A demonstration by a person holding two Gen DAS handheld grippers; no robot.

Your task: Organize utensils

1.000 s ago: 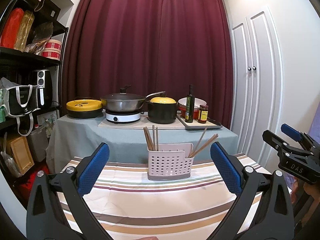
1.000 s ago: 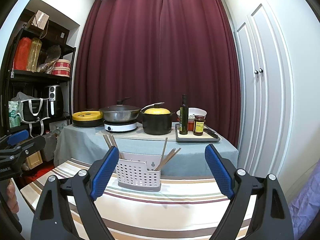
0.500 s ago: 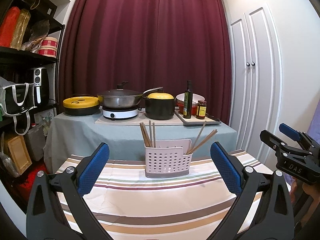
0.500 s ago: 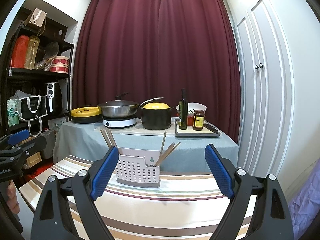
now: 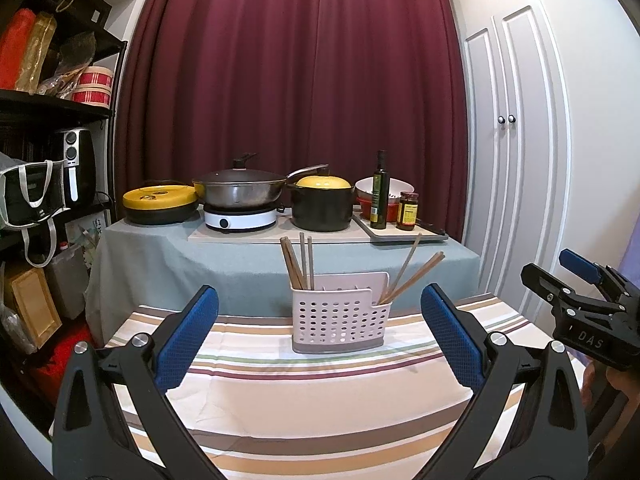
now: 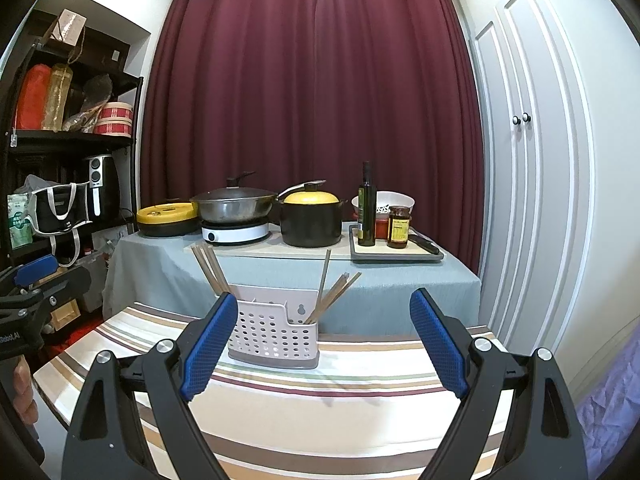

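Observation:
A white perforated utensil holder (image 5: 340,322) (image 6: 274,338) stands on the far part of the striped tablecloth (image 5: 320,400) (image 6: 340,400). Wooden chopsticks fill it: one bundle (image 5: 298,260) (image 6: 210,270) upright in its left compartment, another (image 5: 412,276) (image 6: 334,290) leaning right from the right compartment. My left gripper (image 5: 320,336) hovers open over the table, well short of the holder, with nothing between its blue pads. My right gripper (image 6: 322,352) is open too, empty, the holder between its fingers in view but farther away.
Behind the striped table a grey-covered table (image 5: 240,264) carries a yellow-lidded pan (image 5: 160,202), a wok on an induction hob (image 5: 240,200), a black pot (image 5: 322,204), a bottle (image 5: 380,196) and a jar (image 5: 408,212). Shelves (image 5: 48,120) stand left, white cabinet doors (image 5: 520,160) right.
Both views have shifted slightly downward in framing, with the holder sitting a little lower and nearer. Both grippers stay open and empty.

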